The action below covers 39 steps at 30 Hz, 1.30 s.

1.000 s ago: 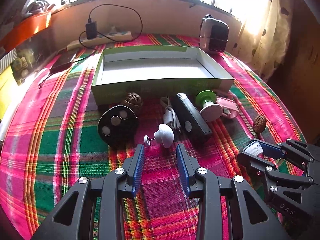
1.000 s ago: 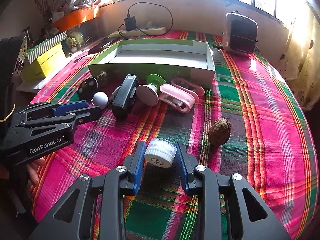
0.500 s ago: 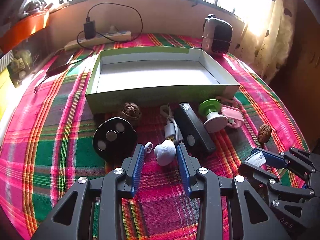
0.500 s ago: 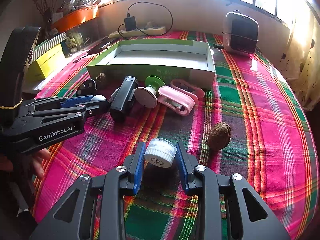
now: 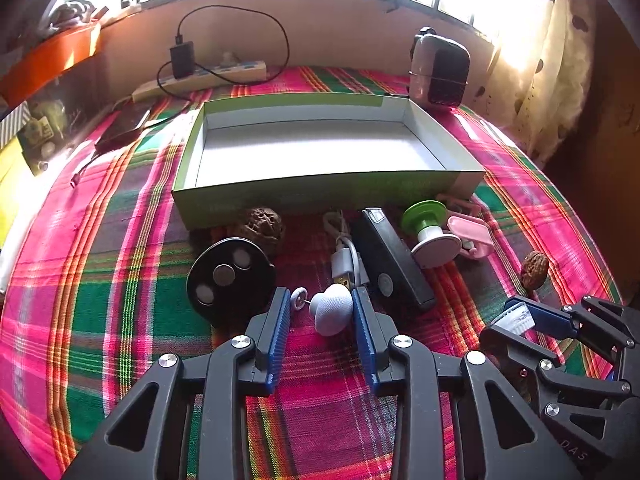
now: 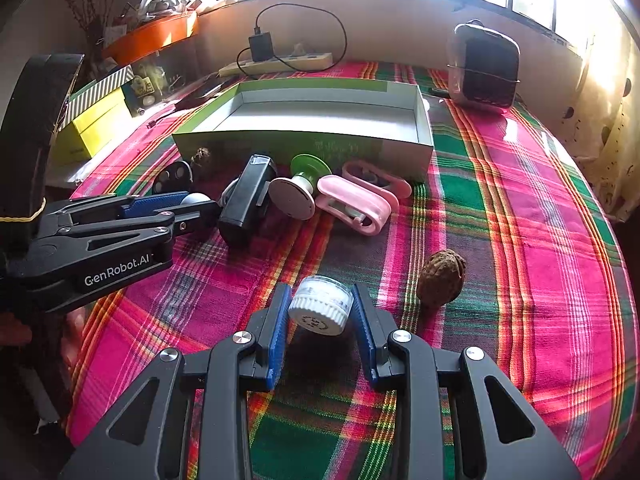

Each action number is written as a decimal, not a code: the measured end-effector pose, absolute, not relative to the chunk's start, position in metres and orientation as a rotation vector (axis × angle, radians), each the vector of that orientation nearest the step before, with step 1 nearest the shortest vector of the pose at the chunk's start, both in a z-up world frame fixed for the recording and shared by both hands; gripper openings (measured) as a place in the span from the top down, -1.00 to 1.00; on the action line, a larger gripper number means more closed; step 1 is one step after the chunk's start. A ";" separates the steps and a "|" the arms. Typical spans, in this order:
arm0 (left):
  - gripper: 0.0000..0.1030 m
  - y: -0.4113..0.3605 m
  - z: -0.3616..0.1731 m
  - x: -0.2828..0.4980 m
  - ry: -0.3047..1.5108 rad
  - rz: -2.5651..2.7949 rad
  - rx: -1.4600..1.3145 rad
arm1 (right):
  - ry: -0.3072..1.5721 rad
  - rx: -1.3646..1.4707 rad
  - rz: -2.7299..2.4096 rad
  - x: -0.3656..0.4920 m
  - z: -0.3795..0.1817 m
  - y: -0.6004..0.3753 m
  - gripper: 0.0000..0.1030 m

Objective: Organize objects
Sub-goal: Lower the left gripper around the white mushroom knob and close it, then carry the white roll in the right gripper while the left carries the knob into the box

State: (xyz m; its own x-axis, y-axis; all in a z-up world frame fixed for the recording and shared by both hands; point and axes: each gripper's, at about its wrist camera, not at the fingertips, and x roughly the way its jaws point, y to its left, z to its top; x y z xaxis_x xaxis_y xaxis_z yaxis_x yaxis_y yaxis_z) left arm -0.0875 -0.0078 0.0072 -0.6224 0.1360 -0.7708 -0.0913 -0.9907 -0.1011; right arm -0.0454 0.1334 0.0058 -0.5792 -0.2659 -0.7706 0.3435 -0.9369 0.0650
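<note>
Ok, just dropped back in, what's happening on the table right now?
A person is tidying small items with two handheld grippers. The right gripper holds a small white jar just above the plaid cloth. The left gripper is closing around a white mushroom-shaped piece on the cloth; only one pad looks to be touching it. The green box behind is empty, and the other items lie in front of it.

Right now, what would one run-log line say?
left tool: closing around white mushroom-shaped knob | right tool: shut on white jar | green box: nothing inside
</note>
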 end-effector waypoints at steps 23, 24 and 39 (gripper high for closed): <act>0.44 -0.014 0.038 -0.076 -0.053 2.772 -1.218 | 0.090 1.125 -2.552 -0.053 0.035 0.128 0.38; 0.44 -0.014 0.041 -0.077 -0.049 2.777 -1.209 | 0.088 1.112 -2.554 -0.055 0.038 0.127 0.38; 0.44 -0.021 0.077 -0.132 -0.047 2.777 -1.115 | 0.035 1.016 -2.579 -0.116 0.080 0.124 0.38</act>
